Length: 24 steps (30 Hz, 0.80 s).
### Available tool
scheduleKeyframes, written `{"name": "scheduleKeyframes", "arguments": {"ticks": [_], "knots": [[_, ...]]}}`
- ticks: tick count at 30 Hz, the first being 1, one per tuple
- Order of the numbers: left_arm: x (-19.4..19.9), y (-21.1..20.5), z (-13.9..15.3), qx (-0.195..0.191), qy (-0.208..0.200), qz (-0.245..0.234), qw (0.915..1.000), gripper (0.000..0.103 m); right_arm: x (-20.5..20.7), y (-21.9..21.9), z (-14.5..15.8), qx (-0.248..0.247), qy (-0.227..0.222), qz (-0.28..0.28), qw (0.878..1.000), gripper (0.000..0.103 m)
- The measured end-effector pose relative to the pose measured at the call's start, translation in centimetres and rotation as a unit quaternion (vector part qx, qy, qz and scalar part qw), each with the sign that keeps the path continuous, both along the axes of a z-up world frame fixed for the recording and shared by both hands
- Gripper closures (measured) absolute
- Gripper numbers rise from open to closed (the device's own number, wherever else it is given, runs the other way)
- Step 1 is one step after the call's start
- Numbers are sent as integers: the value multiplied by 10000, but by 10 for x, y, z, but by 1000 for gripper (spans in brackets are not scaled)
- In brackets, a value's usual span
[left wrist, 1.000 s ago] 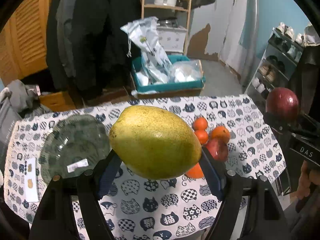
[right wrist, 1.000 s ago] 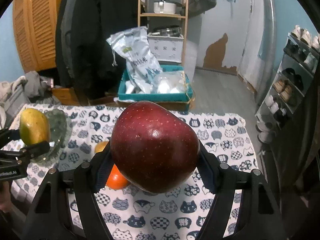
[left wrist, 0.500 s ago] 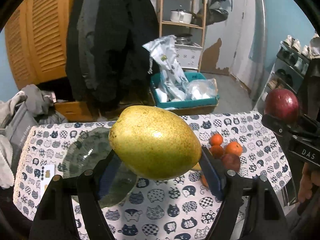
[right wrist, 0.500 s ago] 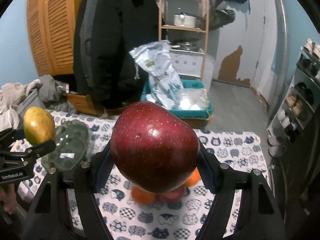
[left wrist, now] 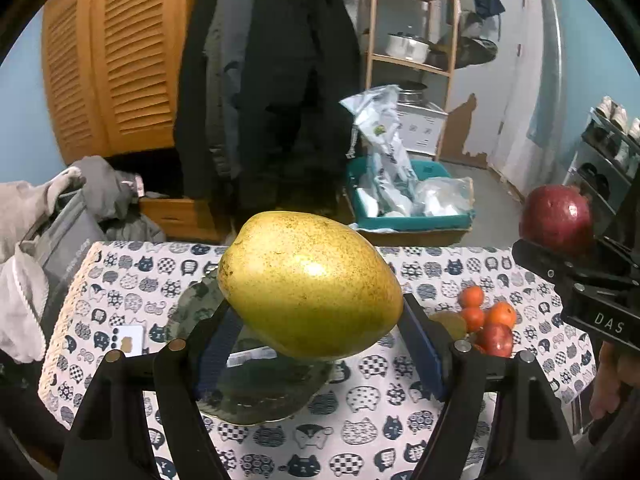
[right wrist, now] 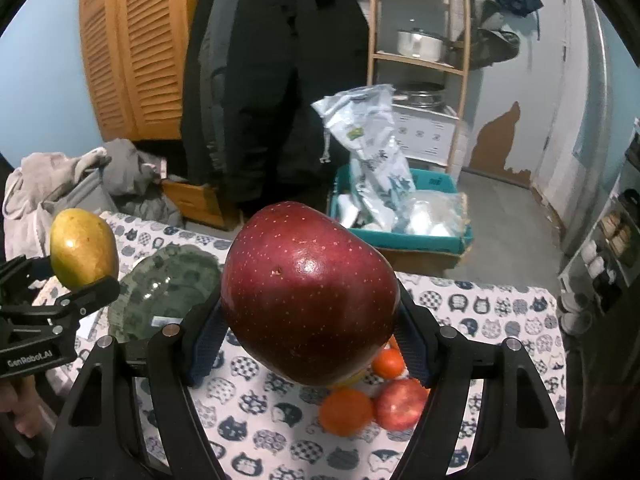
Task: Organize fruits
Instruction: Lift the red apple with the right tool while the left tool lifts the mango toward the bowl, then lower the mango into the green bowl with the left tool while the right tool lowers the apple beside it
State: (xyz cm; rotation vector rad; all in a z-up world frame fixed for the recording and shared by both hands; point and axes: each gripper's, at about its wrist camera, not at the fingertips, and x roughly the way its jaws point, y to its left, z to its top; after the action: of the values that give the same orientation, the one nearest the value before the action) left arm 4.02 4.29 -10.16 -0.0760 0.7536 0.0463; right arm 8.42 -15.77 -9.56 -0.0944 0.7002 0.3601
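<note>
Cat-print cloth covers the counter (left wrist: 132, 272) under a green glass plate (right wrist: 168, 284). Left hand-held gripper (left wrist: 316, 320) pinches a yellow mango (left wrist: 310, 284); right hand-held gripper (right wrist: 308, 324) pinches a red apple (right wrist: 310, 292).

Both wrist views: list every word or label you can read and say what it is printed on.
"DAS": white letters on the right gripper body, left wrist view.
"GenRobot.AI": on the left gripper body, right wrist view.
Print on the white bag and the sticker on the glass plate: too small to read.

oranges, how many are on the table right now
3 show: in the left wrist view, one orange farthest back, a second orange just in front, a third orange beside the small apple. More may hide behind the held fruit.
</note>
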Motion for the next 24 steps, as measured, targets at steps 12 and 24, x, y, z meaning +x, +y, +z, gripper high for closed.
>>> {"name": "scheduleKeyframes", "arguments": {"ticks": [12,24], "knots": [[4,60,-14,-53,170,512,9985,24,20,64,-10,30,213,400,9990,28],[20,115,-62,-76,757,846,9935,24,44,142,-42,-16,682,851,9940,28]]}}
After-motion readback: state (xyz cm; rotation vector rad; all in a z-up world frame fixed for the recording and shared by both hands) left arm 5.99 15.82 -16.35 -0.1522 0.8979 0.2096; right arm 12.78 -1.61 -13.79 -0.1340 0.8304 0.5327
